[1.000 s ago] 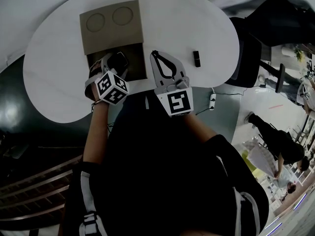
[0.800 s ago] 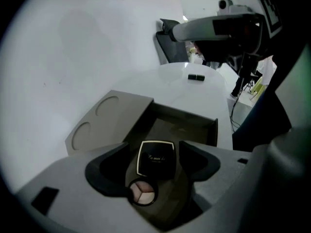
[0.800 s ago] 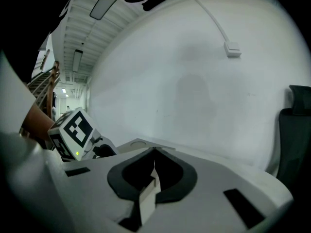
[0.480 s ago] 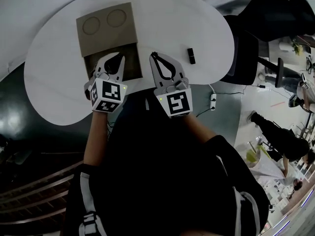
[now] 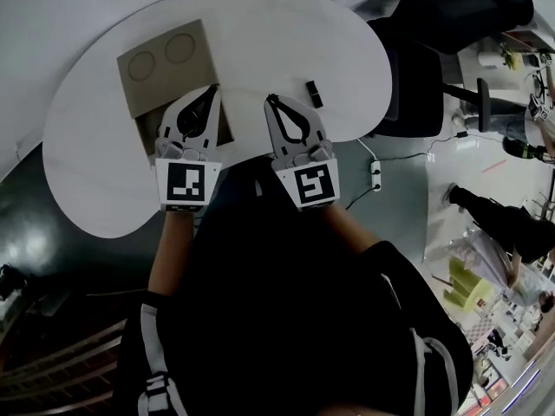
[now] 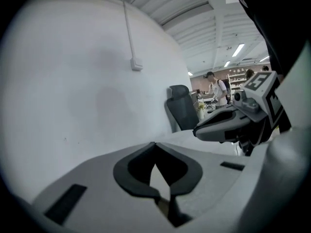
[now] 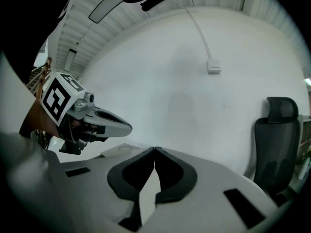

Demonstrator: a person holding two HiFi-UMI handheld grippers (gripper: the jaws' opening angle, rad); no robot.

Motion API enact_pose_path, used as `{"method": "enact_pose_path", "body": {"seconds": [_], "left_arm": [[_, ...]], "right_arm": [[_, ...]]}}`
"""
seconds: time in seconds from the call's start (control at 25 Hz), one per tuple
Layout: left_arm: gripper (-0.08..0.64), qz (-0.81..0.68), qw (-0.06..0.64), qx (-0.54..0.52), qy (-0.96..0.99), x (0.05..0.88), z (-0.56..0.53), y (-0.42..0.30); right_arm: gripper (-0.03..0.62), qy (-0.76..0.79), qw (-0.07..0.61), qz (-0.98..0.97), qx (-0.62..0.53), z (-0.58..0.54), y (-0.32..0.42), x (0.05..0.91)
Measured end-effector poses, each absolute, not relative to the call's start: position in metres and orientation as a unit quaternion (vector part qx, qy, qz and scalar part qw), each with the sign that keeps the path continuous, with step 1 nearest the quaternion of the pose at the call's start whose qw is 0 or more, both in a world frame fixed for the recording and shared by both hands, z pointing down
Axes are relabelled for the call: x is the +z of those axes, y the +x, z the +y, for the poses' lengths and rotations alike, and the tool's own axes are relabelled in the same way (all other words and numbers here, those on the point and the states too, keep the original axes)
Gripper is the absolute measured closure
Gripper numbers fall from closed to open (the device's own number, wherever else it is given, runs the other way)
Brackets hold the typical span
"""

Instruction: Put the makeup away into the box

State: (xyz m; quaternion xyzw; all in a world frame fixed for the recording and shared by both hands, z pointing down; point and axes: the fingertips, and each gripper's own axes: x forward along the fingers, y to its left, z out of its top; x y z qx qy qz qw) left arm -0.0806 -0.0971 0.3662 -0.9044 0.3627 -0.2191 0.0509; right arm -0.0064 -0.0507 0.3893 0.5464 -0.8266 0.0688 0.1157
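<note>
A brown cardboard box (image 5: 165, 63) lies on the white table (image 5: 95, 180) with its lid, which has two round marks, folded back. My left gripper (image 5: 212, 89) hangs above the box's open part. Its jaws have just been closing and now meet with nothing between them (image 6: 154, 143). My right gripper (image 5: 270, 100) is beside it, right of the box, tips together and empty (image 7: 154, 148). A small black makeup item (image 5: 310, 94) lies on the table just right of the right gripper. What is inside the box is hidden.
A dark office chair (image 5: 416, 68) stands at the table's far right edge. A power strip (image 5: 375, 177) lies on the floor, and a person (image 5: 499, 224) stands beyond it. A white wall (image 6: 97, 81) faces both grippers.
My left gripper rose out of the box, levelled out, and its jaws went from wide open to shut. The right gripper shifted slightly. The box and the black item sit further left in the view.
</note>
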Motion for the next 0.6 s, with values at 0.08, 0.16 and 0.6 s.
{"method": "enact_pose_path", "body": {"seconds": [0.08, 0.16, 0.6], "left_arm": [[0.552, 0.362, 0.041, -0.198, -0.910, 0.361, -0.096, -0.073], [0.552, 0.359, 0.041, -0.185, -0.914, 0.355, -0.093, -0.062], [0.552, 0.292, 0.046, -0.154, -0.943, 0.339, -0.077, 0.007]], "right_arm": [[0.569, 0.559, 0.115, -0.818, 0.069, -0.049, 0.004, 0.387], [0.569, 0.572, 0.112, -0.810, 0.069, -0.046, 0.015, 0.383], [0.569, 0.631, 0.103, -0.765, 0.072, -0.025, 0.077, 0.373]]}}
